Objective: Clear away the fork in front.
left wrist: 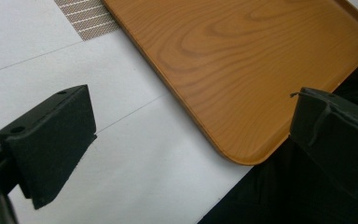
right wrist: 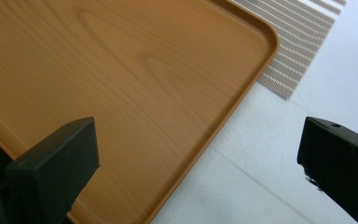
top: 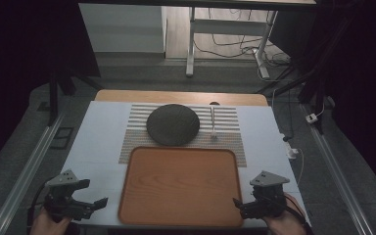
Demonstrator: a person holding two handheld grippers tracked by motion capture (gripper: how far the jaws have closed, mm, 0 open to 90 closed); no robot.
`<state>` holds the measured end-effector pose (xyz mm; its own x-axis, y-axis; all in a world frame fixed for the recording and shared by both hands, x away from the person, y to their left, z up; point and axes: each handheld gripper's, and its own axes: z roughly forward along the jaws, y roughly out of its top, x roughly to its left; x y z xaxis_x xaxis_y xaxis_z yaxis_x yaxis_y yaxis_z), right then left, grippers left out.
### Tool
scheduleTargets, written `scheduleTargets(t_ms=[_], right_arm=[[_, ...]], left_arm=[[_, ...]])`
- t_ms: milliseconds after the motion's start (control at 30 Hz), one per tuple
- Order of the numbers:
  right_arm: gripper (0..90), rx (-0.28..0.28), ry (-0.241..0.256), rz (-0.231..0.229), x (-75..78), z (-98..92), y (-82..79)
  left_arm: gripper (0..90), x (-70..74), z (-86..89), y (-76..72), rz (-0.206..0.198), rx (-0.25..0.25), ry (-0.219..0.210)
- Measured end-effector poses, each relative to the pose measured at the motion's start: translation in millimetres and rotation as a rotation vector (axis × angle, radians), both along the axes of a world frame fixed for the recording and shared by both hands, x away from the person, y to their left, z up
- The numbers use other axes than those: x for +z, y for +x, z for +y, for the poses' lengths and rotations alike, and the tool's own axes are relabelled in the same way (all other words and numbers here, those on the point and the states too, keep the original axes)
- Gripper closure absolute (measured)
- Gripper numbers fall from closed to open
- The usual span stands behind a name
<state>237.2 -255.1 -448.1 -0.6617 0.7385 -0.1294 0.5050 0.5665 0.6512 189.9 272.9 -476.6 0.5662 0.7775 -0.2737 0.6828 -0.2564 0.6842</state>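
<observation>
An empty wooden tray [top: 178, 183] lies at the front middle of the white table. Behind it a dark round plate [top: 173, 124] rests on a striped placemat [top: 227, 139], with a pale spoon [top: 213, 123] to its right. My left gripper [top: 98, 203] hovers open at the tray's front left corner [left wrist: 242, 158], jaws wide apart with nothing between them. My right gripper [top: 237, 204] is open at the tray's front right side [right wrist: 233, 102], also empty. A hand holds each gripper at the table's front edge.
The white tabletop [top: 100, 137] has bare room left and right of the tray. Beyond the far edge stand desk legs [top: 191, 44] and cables [top: 235, 49] on the floor. Metal rails [top: 24, 171] run along both sides of the table.
</observation>
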Motion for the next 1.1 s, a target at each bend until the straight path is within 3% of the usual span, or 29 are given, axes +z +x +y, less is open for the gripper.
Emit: scheduleTargets(t_ms=[467, 833, 1100], right_arm=[[0.0, 0.091, -0.131, -0.032, -0.8, 29.4, 6.8], [0.0, 0.143, -0.247, -0.050, -11.9, 53.7, 19.3], [0.0, 0.184, -0.334, -0.093, -16.5, 67.8, 31.3]], left_arm=[[0.3, -0.4, -0.4, 0.3, 0.009, 0.001, 0.004], [0.3, -0.6, -0.5, 0.7, 0.012, 0.001, 0.005], [0.4, -0.8, -0.5, 1.1, 0.016, 0.001, 0.005]])
